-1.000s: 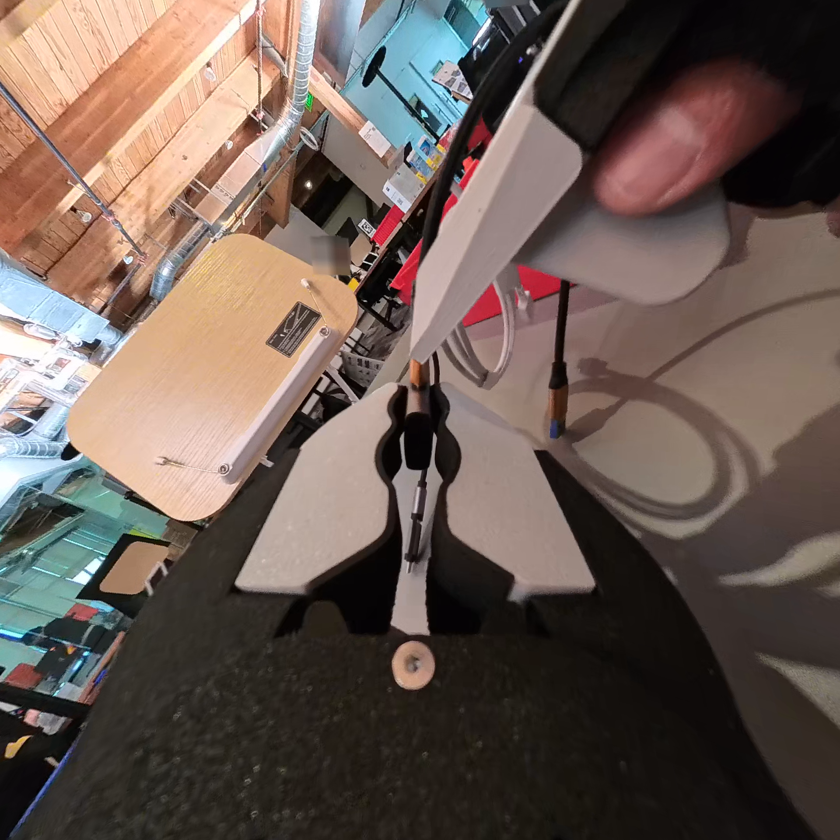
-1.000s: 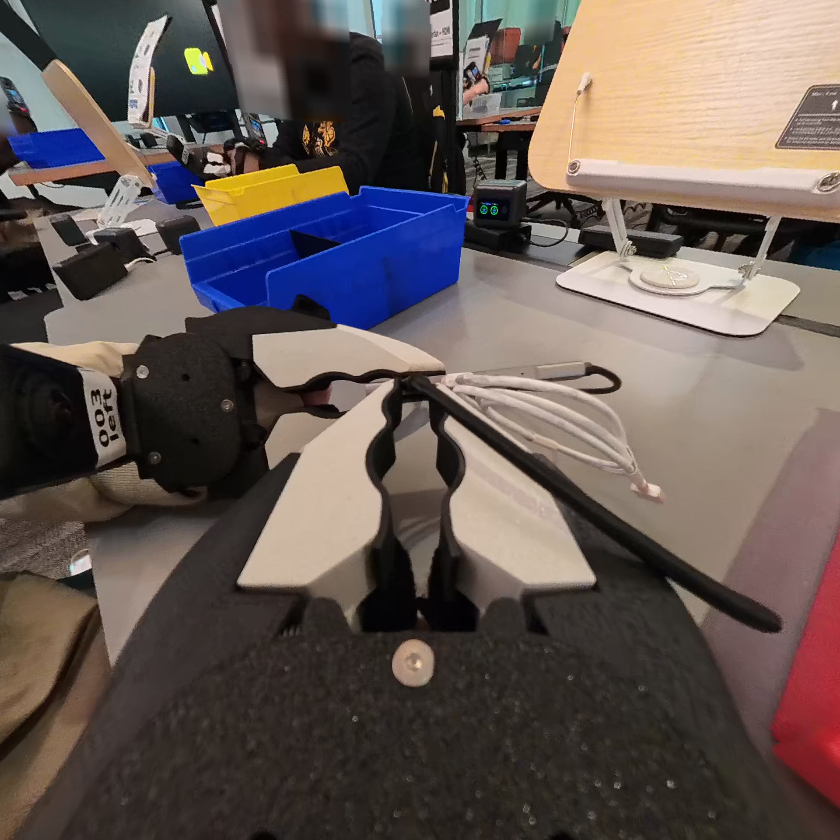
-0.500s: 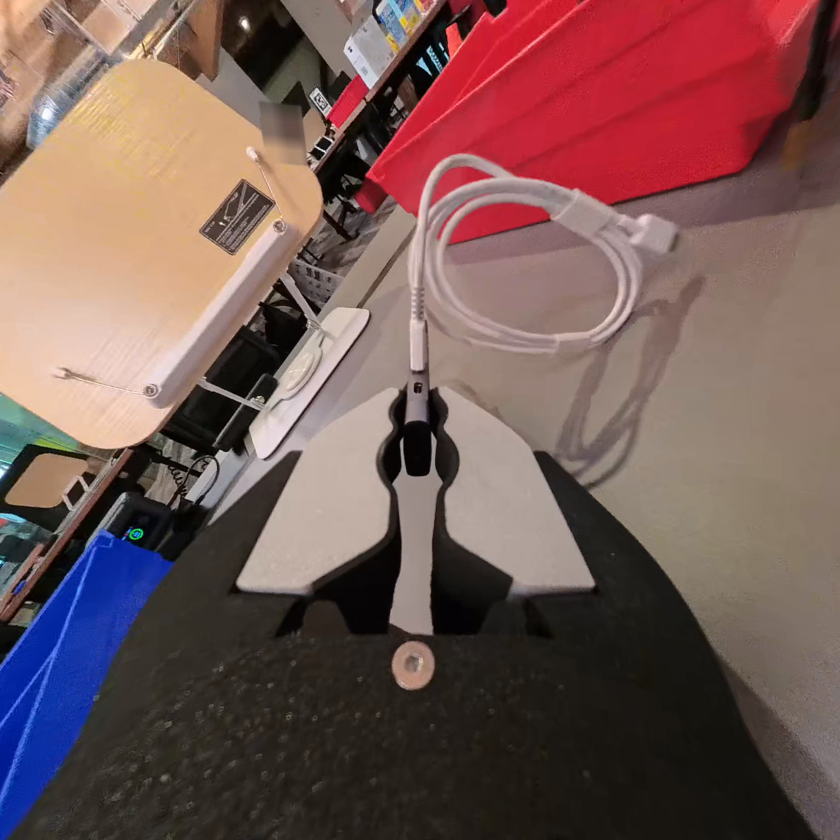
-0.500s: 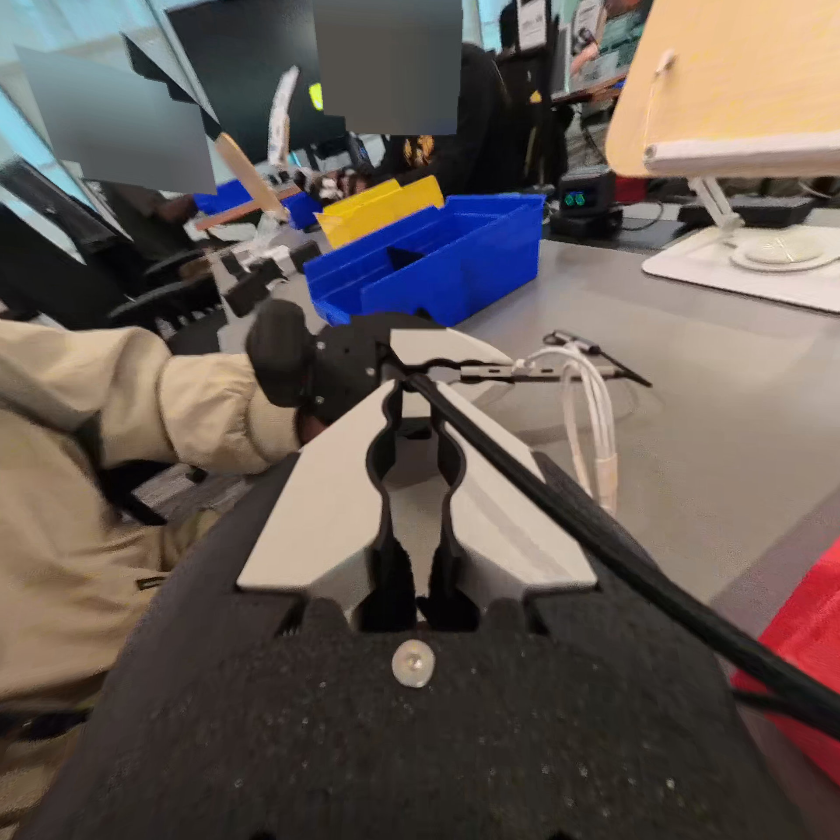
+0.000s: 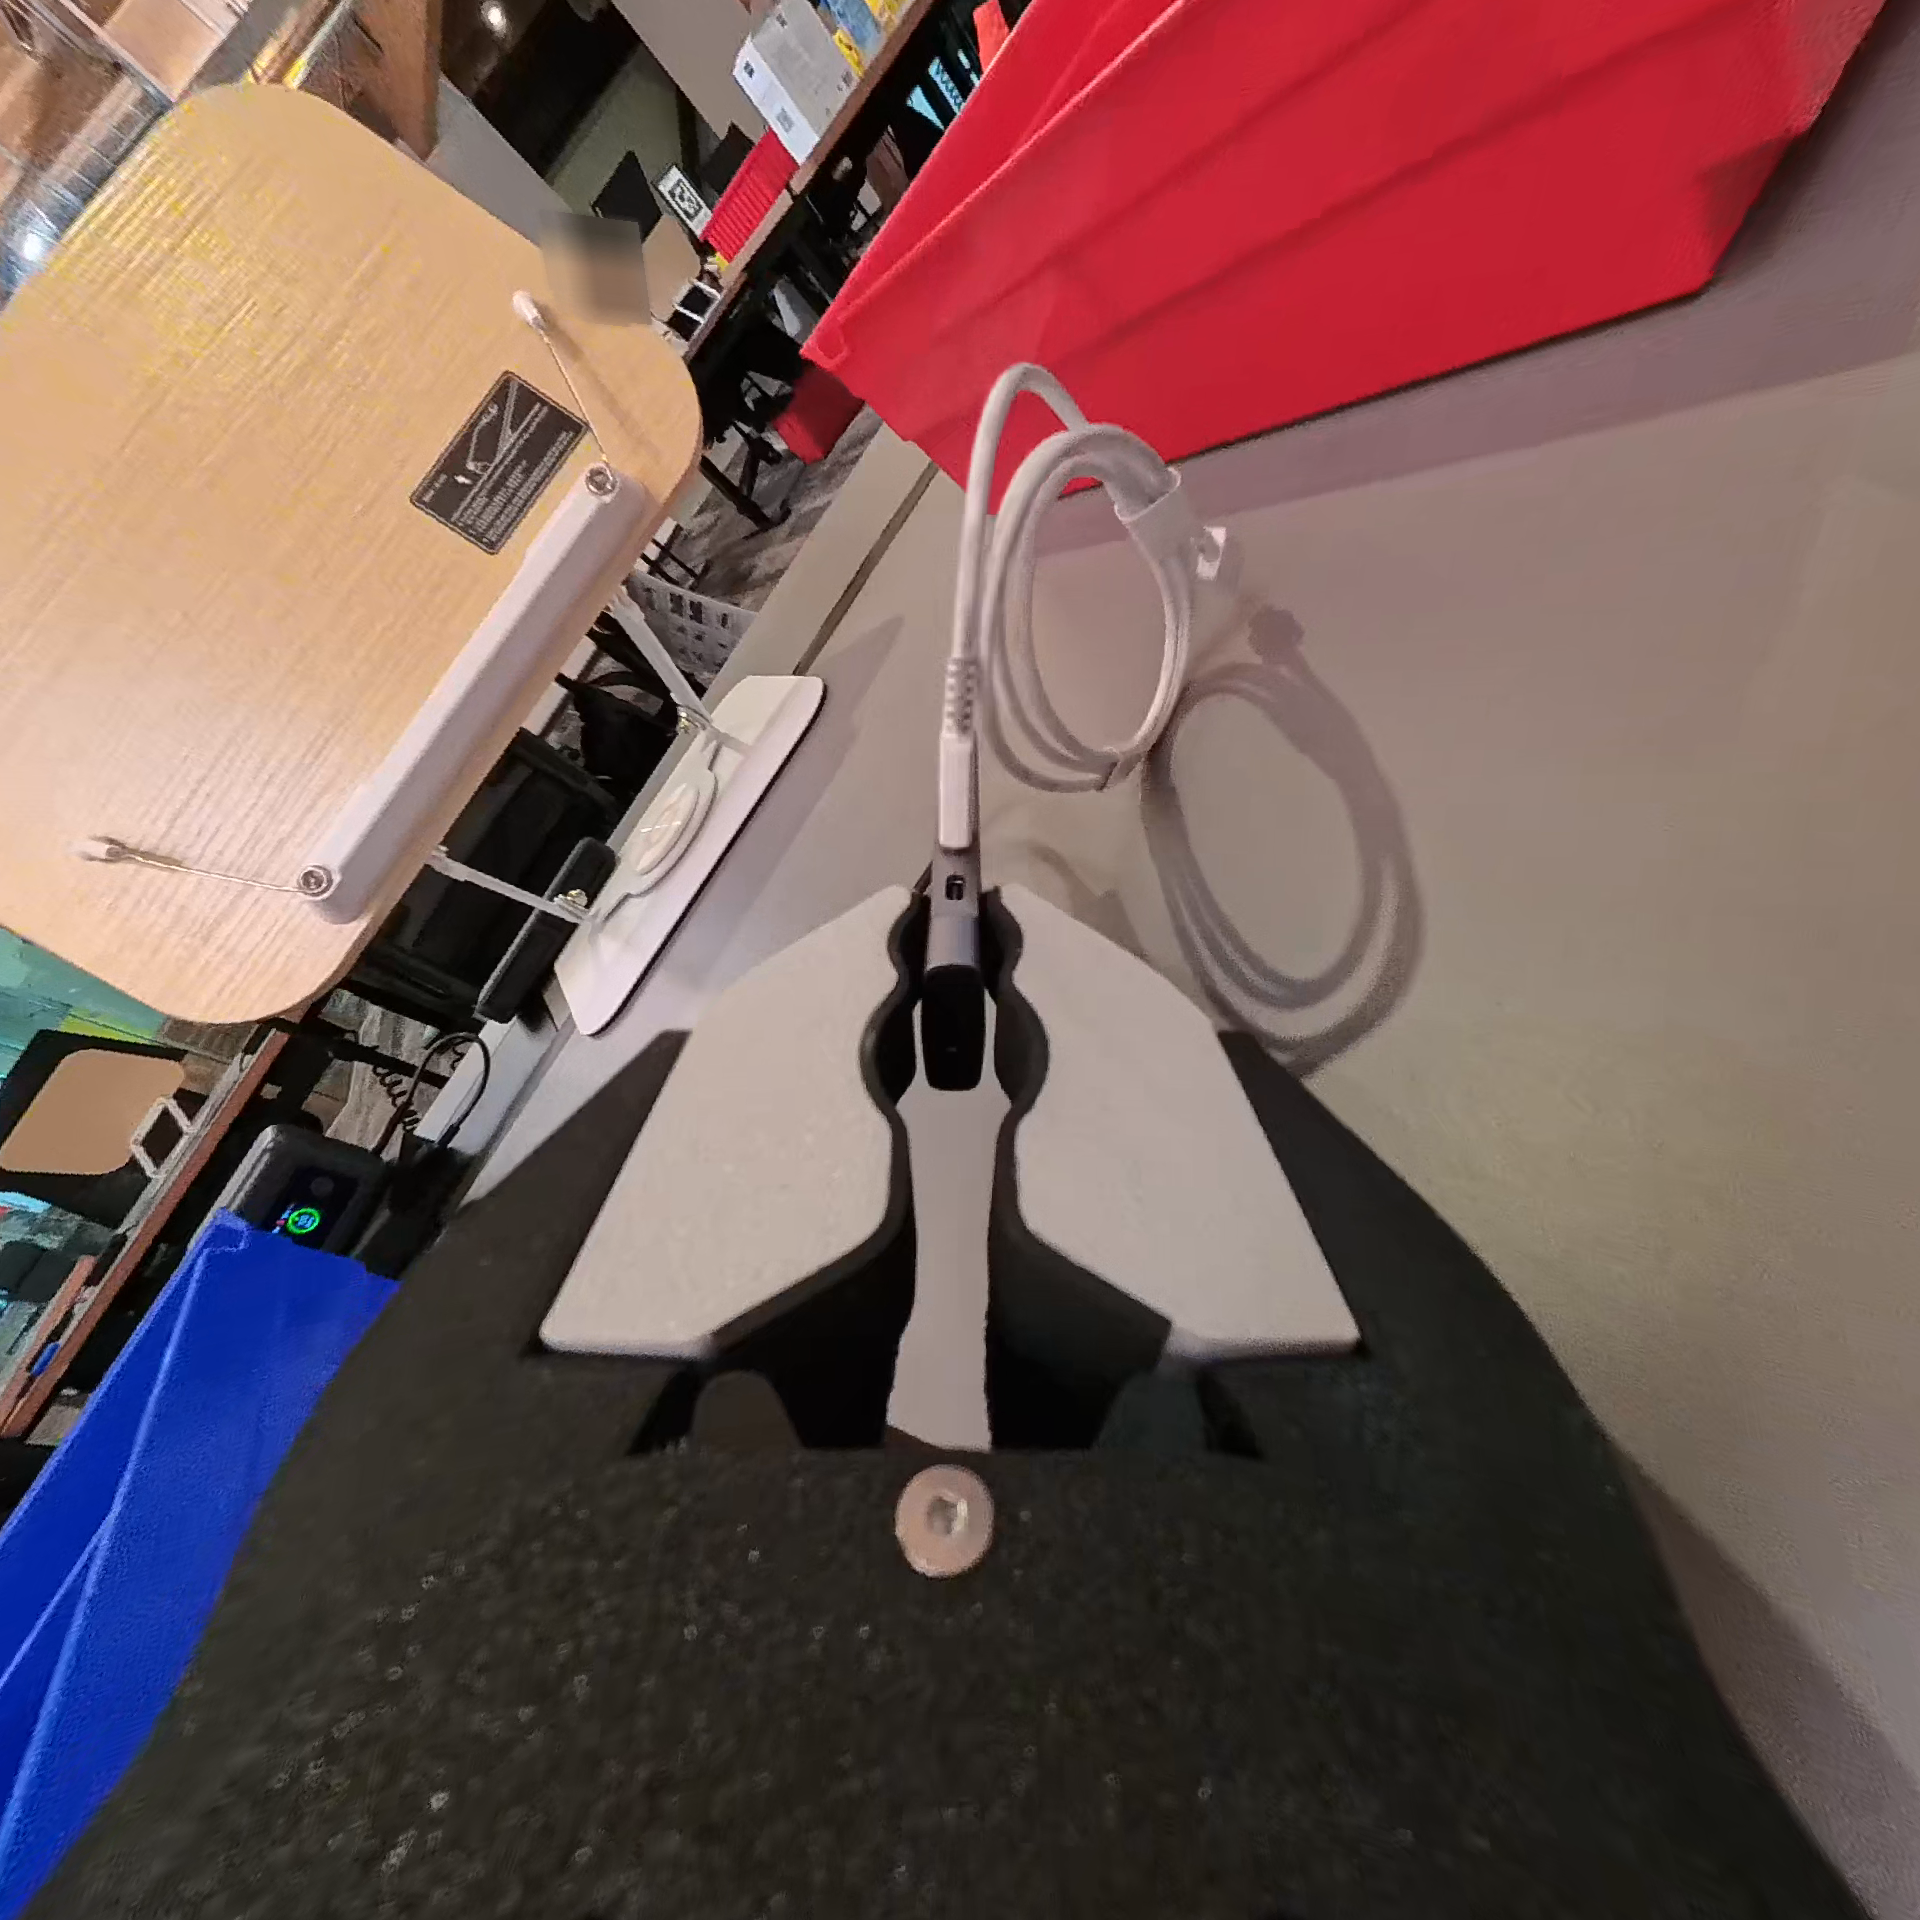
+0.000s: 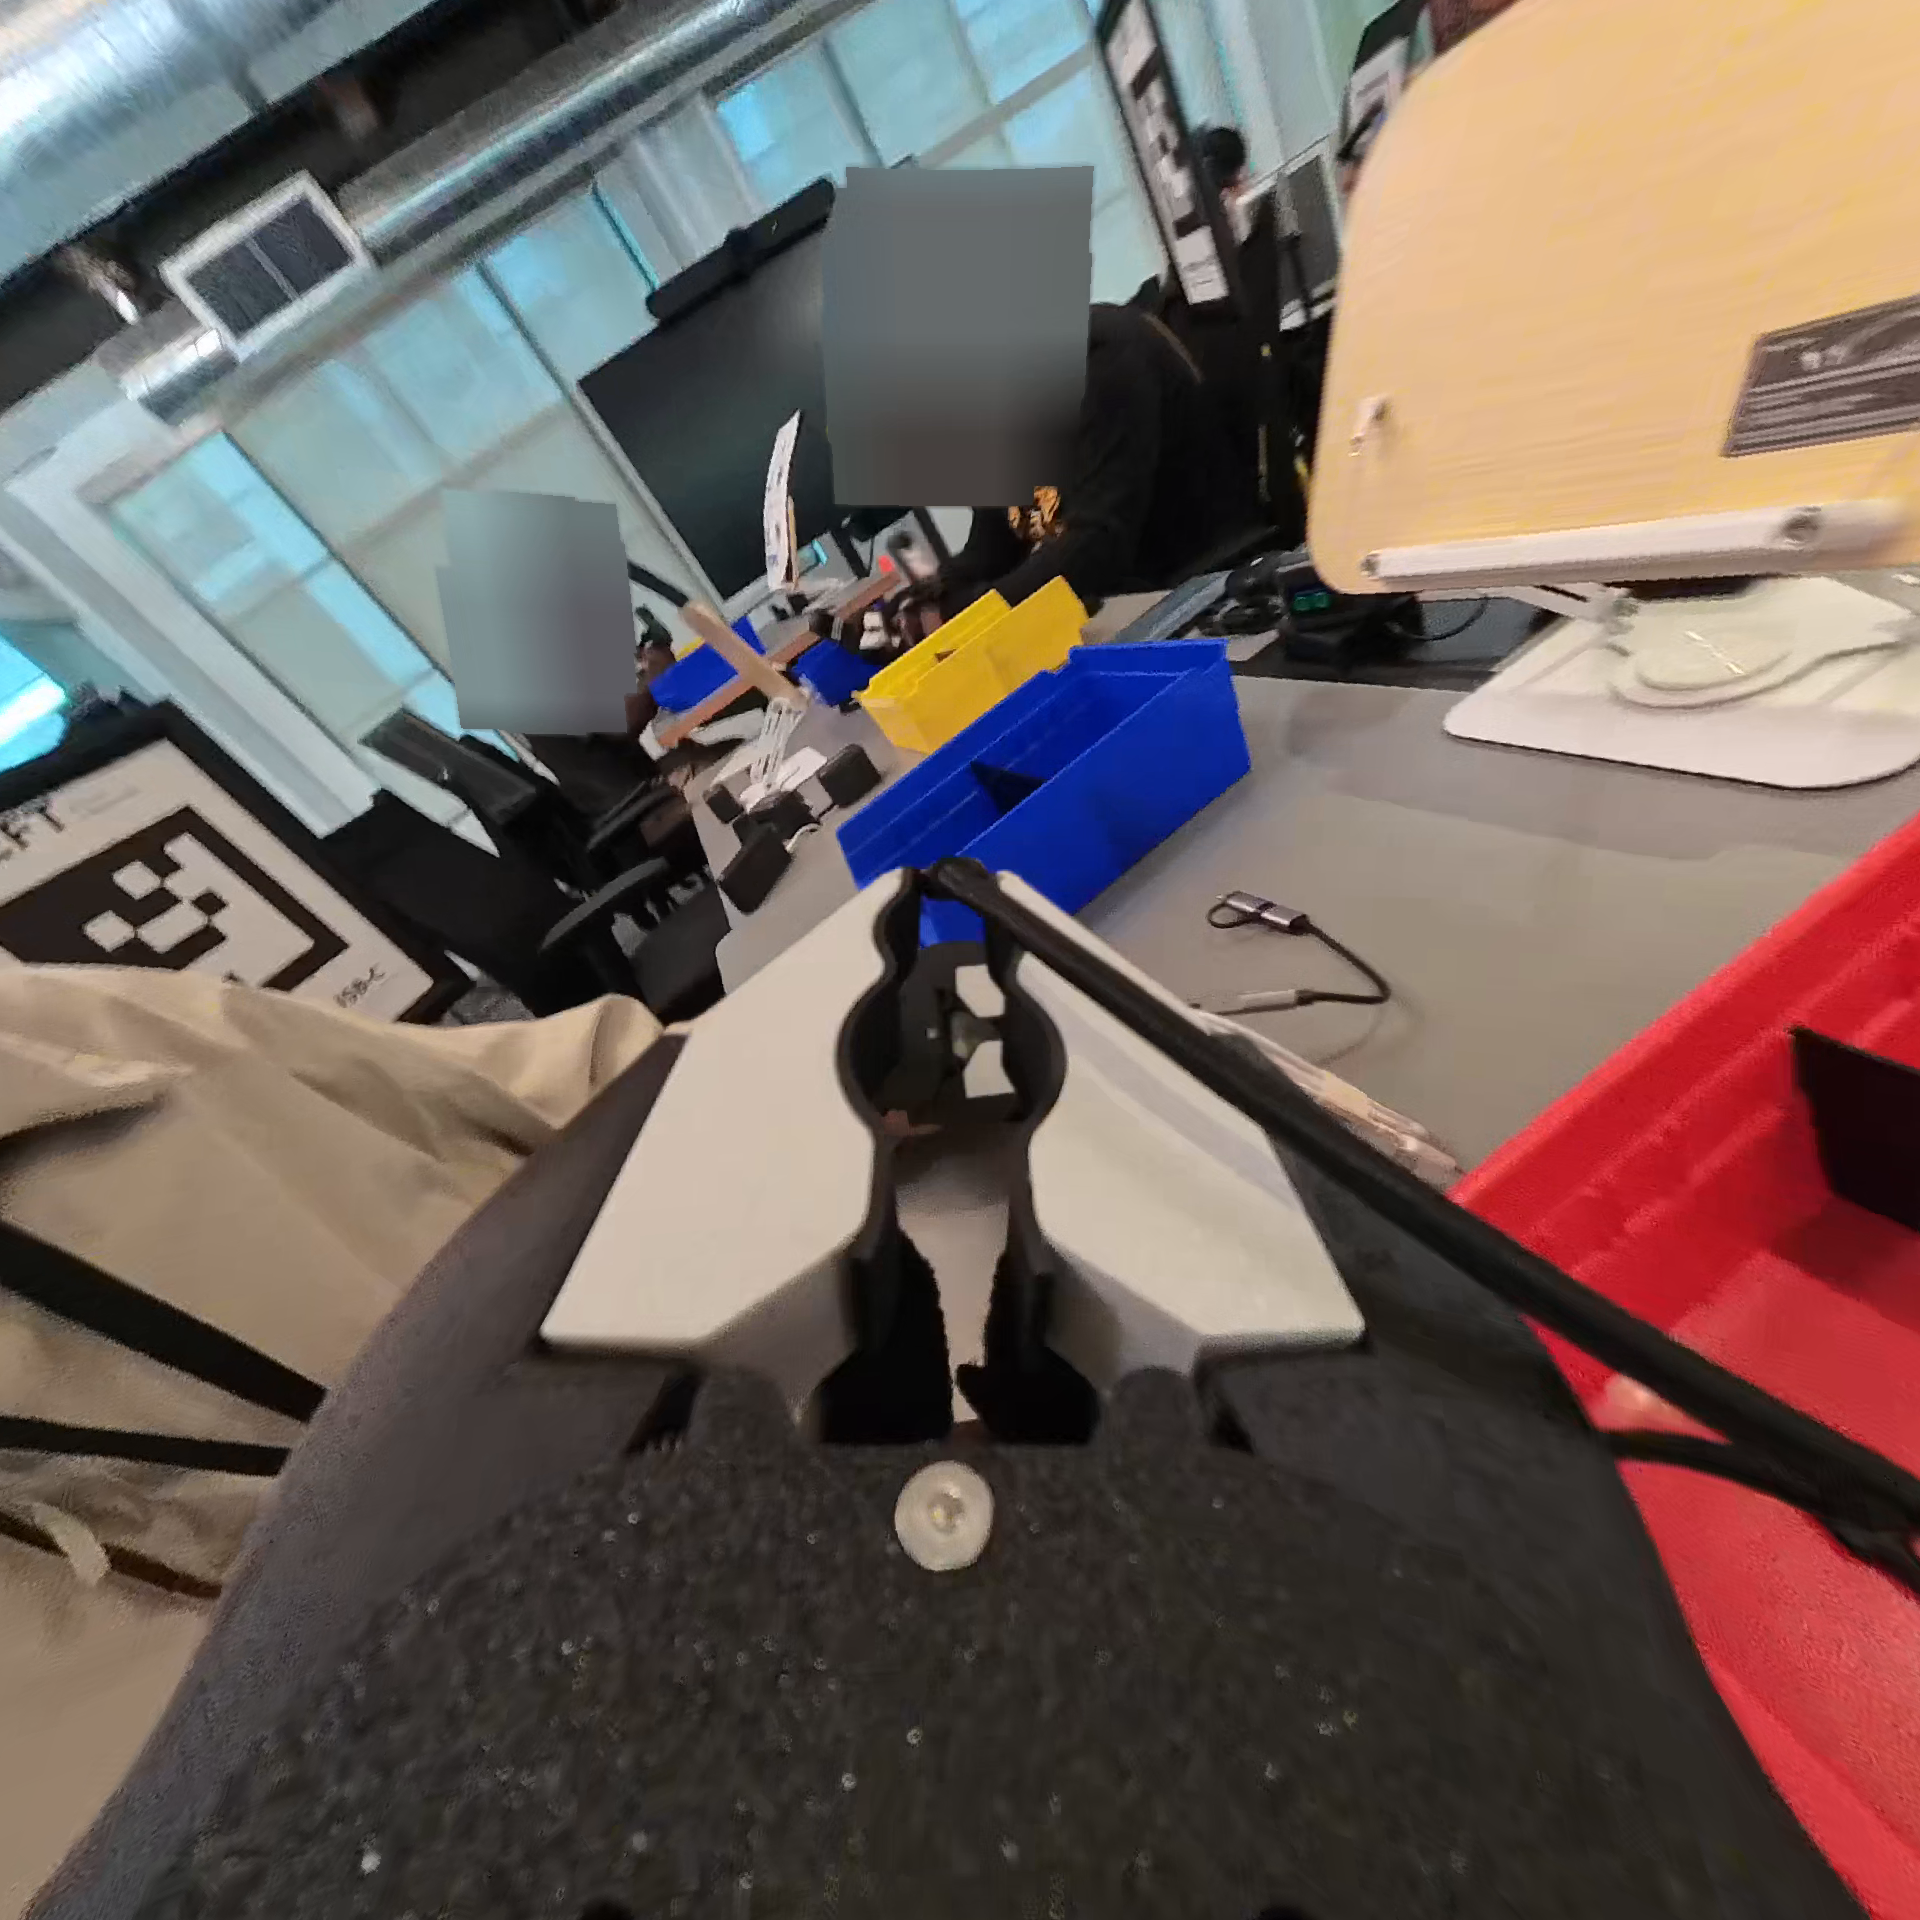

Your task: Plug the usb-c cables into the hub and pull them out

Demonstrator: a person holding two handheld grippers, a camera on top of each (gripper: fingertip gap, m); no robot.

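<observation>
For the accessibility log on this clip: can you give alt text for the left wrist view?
The left gripper is shut on a slim grey hub, with a coiled white cable plugged into the hub's far end and held up above the grey table. A red bin sits behind, and a tilted wooden stand to the left.

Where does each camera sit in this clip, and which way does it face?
Left wrist view: on the left gripper, facing along the grey table; fingers clamp the hub with the white cable plugged in.
Right wrist view: on the right gripper, pinching a black cable; a beige sleeve shows.
Shared: red bin, blue bin, wooden stand.
</observation>
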